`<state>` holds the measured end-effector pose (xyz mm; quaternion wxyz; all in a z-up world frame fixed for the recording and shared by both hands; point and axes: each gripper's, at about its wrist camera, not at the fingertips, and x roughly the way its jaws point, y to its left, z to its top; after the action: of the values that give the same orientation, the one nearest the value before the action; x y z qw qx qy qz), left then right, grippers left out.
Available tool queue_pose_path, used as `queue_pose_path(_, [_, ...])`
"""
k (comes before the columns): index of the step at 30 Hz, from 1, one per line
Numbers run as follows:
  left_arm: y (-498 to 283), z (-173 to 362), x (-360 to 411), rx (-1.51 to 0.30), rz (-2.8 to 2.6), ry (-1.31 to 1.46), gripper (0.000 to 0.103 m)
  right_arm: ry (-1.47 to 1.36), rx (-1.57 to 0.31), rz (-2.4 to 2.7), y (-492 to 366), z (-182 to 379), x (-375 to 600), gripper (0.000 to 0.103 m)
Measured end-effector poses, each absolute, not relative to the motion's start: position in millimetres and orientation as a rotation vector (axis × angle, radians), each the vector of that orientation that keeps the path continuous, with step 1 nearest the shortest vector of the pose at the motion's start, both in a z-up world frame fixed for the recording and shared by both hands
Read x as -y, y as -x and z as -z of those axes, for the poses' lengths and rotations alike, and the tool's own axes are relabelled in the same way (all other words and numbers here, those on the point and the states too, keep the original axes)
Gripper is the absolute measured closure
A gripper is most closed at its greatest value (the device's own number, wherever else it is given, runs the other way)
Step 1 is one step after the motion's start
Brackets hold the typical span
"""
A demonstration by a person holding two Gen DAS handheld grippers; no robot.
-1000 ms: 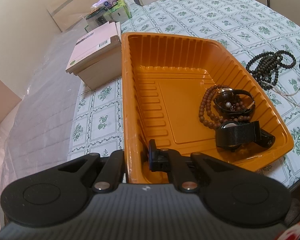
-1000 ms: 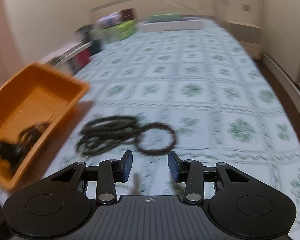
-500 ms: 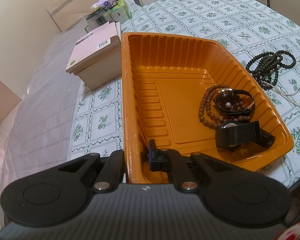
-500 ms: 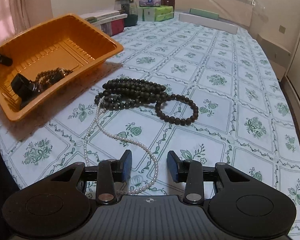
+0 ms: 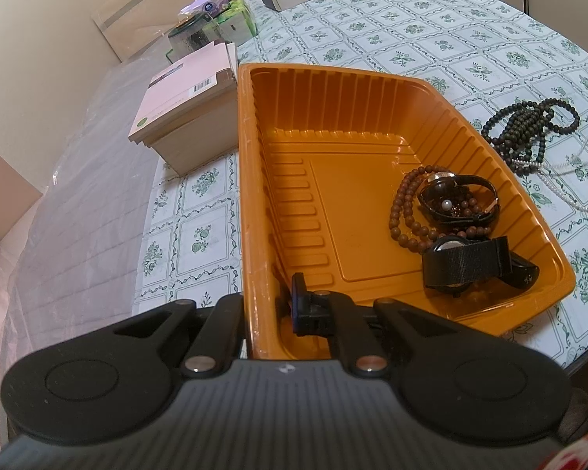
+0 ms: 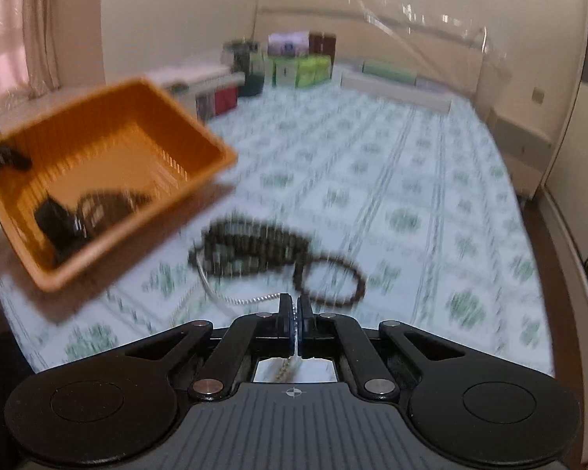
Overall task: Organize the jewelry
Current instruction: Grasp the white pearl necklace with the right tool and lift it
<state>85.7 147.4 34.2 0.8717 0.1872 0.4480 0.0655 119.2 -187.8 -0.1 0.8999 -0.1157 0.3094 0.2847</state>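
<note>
A: Half a second ago the right gripper (image 6: 295, 309) had its fingers spread above the pearl strand (image 6: 231, 298); now they are pressed together on it, and the white string runs from the pads out to the left and back toward the dark bead necklace (image 6: 254, 250).

B: Is the grip on the pearls certain?

A: Fairly. That view is smeared by motion, but a pale beaded line shows between the closed pads and again below them, so the strand appears pinched there.

B: And the left side?

A: Unchanged. The left gripper (image 5: 268, 299) clamps the near left wall of the orange tray (image 5: 251, 180), one finger outside the rim, the other inside. That tray is thin glossy plastic, rectangular, with ribbed sloping walls and a flat stepped floor.

B: What lies in it?

A: At its right end, a loop of round brown wooden beads (image 5: 405, 211), a black strap watch (image 5: 458, 199) curled into a ring with a single small pearl (image 5: 445, 205) inside it, and a second watch with a woven black band (image 5: 466, 260).

B: Outside it?

A: The dark necklace, heaped in several loops of small matte beads, rests on the green floral tablecloth (image 5: 431, 31) just past the tray's right rim. Behind the tray's left corner stands a stack of pale boxes (image 5: 188, 117).
</note>
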Motion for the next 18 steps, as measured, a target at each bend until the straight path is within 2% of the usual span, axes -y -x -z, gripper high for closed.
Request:
queue_pose_path(9, [-86, -34, -148, -0.936, -0.135, -0.393, 0.097, 0.241, -0.444, -0.598, -118, -84, 186, 0.102])
queue_pose_path(18, [-86, -35, -146, -0.933, -0.133, -0.4, 0.097, 0.273, -0.335, -0.636, -121, -133, 180, 0.102])
